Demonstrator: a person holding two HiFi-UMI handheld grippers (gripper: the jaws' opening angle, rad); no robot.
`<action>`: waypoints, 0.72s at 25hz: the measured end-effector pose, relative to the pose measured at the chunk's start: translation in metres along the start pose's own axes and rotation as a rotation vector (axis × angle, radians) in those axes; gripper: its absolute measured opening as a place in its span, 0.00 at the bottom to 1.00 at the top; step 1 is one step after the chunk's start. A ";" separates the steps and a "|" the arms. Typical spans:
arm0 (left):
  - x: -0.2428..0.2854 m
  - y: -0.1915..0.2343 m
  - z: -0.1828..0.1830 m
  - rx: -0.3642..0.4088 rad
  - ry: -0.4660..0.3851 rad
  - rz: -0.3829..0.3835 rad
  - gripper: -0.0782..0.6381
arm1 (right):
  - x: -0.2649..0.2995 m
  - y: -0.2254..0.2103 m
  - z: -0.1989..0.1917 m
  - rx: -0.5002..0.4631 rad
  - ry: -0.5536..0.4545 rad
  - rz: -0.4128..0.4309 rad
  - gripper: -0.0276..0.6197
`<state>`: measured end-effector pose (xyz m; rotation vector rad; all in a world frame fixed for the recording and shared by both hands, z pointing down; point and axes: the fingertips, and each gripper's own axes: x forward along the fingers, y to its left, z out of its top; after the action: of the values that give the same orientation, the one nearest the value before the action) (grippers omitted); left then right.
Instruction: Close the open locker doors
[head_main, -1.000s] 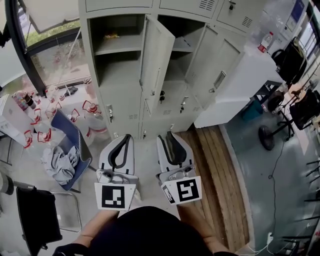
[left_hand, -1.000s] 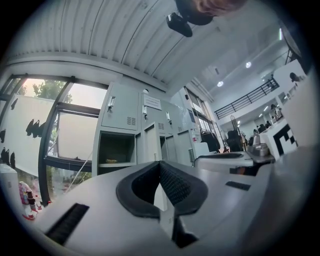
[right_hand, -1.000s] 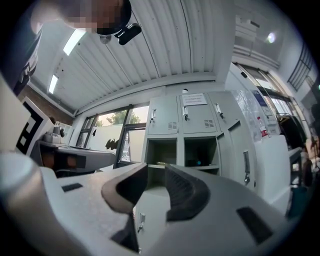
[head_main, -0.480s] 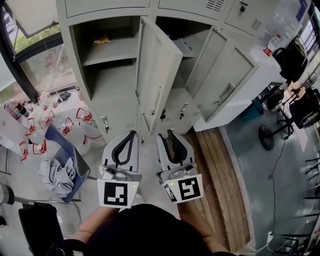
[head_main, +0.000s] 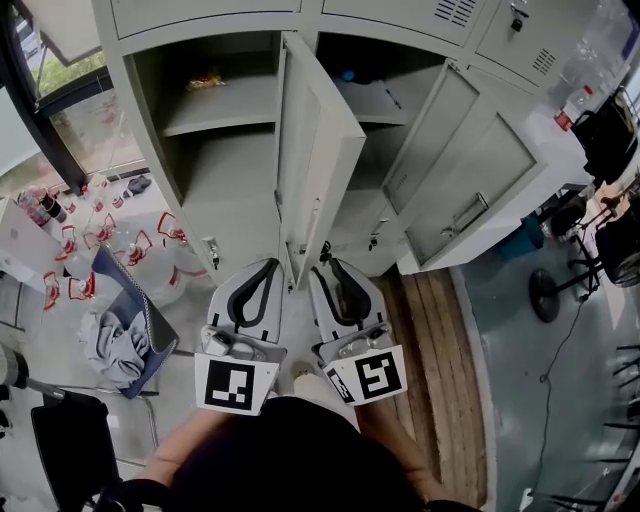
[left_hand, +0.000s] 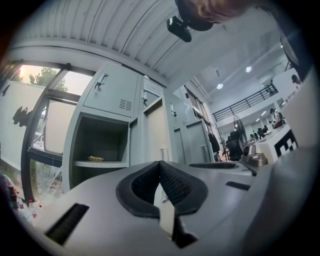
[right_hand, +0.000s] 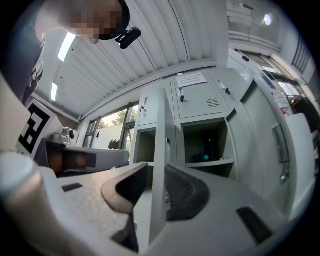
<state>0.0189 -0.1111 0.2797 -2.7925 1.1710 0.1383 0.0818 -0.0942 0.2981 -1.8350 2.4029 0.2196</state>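
The middle locker door (head_main: 318, 165) stands swung out, edge-on toward the person, between two open compartments of the locker bank (head_main: 200, 15). The right locker door (head_main: 468, 195) also hangs wide open.

The person's forearms (head_main: 185, 455) extend forward side by side, with both grippers pointing roughly level at the lockers.

Left gripper (head_main: 268, 264): jaw tips meet, nothing between them.

Right gripper (head_main: 328, 267): jaws partly apart, clasping nothing. The middle locker door's free edge lines up in the gap; contact cannot be determined.
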 end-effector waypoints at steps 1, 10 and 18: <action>0.004 0.000 0.000 -0.004 -0.001 0.011 0.11 | 0.003 -0.003 -0.002 0.002 0.002 0.023 0.18; 0.025 -0.004 -0.004 -0.014 0.000 0.139 0.11 | 0.017 -0.018 -0.008 0.029 0.002 0.249 0.18; 0.021 -0.009 -0.015 0.002 0.016 0.266 0.11 | 0.018 -0.013 -0.012 0.110 0.012 0.490 0.30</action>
<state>0.0412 -0.1215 0.2924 -2.6275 1.5400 0.1365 0.0899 -0.1174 0.3064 -1.1802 2.7700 0.1108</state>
